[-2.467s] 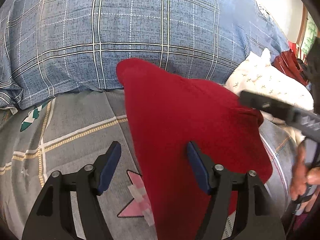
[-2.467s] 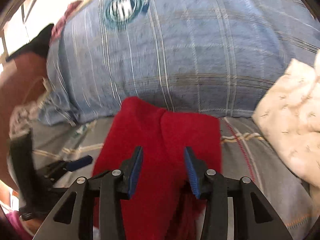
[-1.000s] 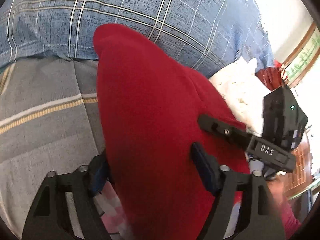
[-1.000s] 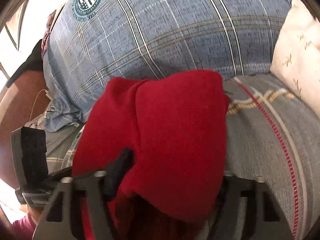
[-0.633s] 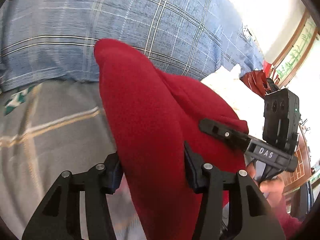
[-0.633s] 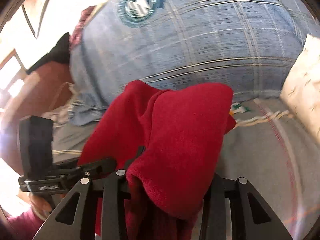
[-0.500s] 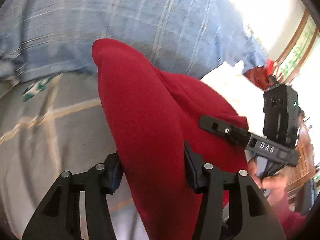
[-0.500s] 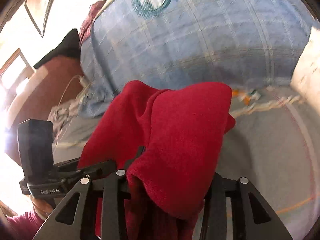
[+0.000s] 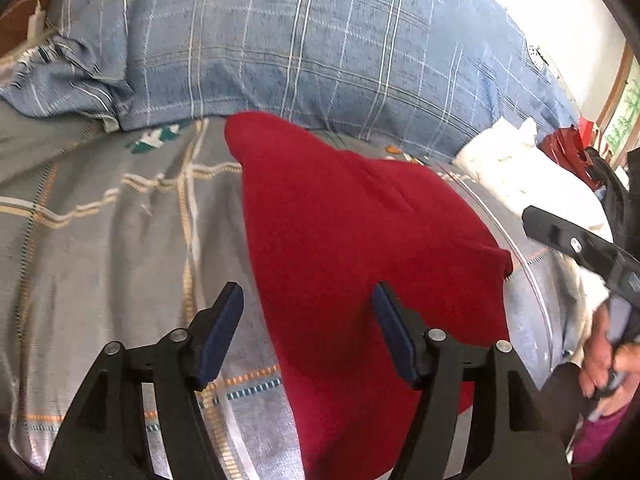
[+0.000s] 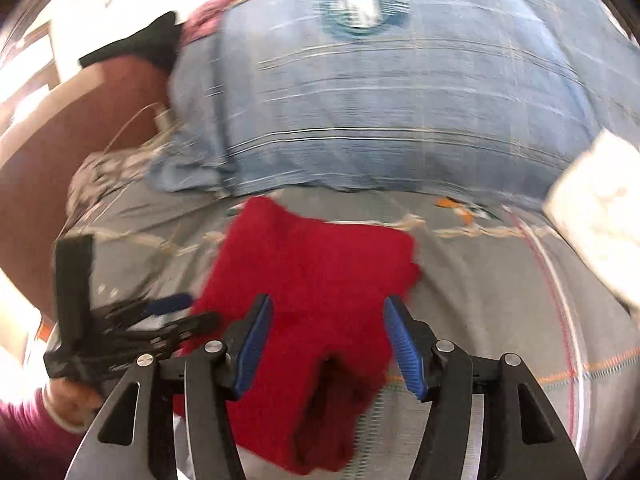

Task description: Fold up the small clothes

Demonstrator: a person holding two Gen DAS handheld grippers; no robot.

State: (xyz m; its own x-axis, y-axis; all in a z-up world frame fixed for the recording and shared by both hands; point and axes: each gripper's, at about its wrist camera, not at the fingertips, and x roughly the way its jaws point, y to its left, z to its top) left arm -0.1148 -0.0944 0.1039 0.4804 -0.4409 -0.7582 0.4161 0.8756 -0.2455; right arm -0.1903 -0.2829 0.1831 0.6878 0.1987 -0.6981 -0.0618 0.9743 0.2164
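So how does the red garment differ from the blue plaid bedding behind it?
The red garment is one plain colour; the blue plaid bedding carries a grid of pale lines and a round badge. The garment is the smaller piece, folded over on the grey bedspread, while the bedding is a big bulky heap across the back. The garment lies under both opening claws; the bedding lies beyond them. Both are soft fabric resting on the bedspread.

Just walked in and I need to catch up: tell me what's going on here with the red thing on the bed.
A person is folding a small red garment on a grey patterned bedsheet, with a gripper in each hand. The left gripper and the right gripper are both opening above the garment, neither pinching it. It lies folded in front of a blue plaid pillow.
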